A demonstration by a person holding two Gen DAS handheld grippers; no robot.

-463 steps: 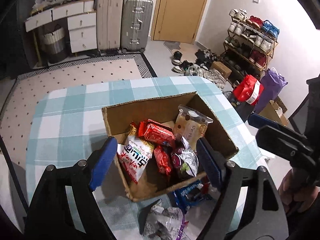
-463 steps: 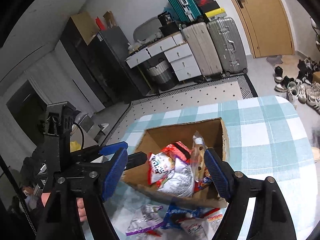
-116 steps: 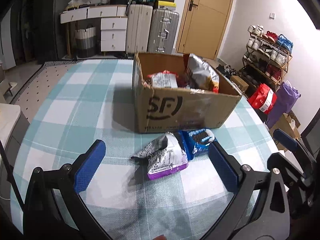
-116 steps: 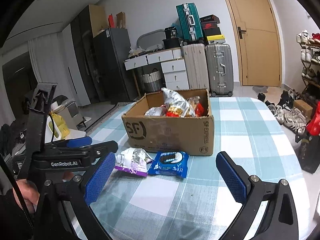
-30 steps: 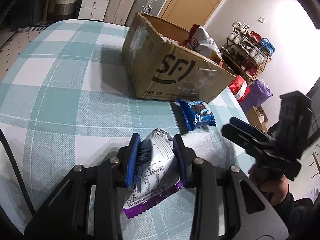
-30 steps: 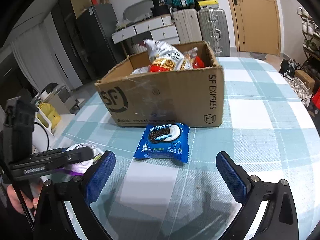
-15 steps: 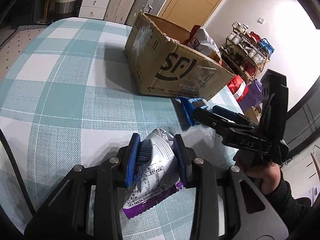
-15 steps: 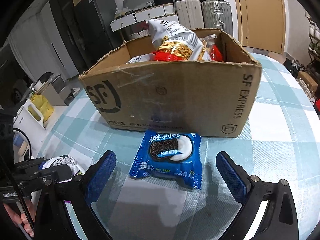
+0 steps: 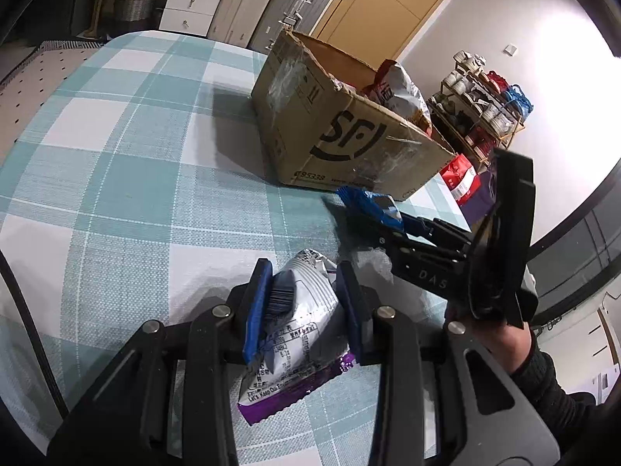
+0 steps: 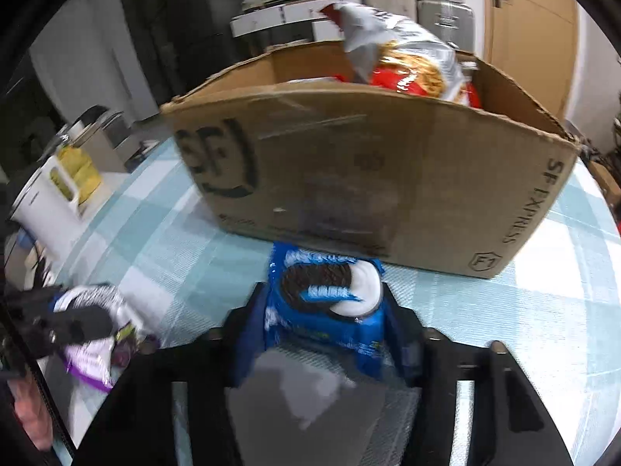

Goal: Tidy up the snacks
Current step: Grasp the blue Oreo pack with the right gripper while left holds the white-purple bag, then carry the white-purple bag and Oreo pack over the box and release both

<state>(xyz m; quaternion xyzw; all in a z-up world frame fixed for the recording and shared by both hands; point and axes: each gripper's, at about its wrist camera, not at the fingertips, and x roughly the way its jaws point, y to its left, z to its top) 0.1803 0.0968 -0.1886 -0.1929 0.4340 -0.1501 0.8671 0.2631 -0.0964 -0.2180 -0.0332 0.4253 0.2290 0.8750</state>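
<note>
The left gripper [image 9: 304, 291] is squeezing its blue fingers [image 9: 257, 305] on a silver and purple snack bag [image 9: 297, 322]. The right gripper [image 10: 324, 310] is pinching a blue cookie pack [image 10: 326, 303] just in front of the cardboard box [image 10: 372, 171]. Both snacks are lying on the checked tabletop [image 9: 116, 163]. More snacks are sitting in the box. Suitcases [image 9: 279, 4], a door [image 9: 384, 4] and a shoe rack [image 9: 481, 105] are standing behind.
</note>
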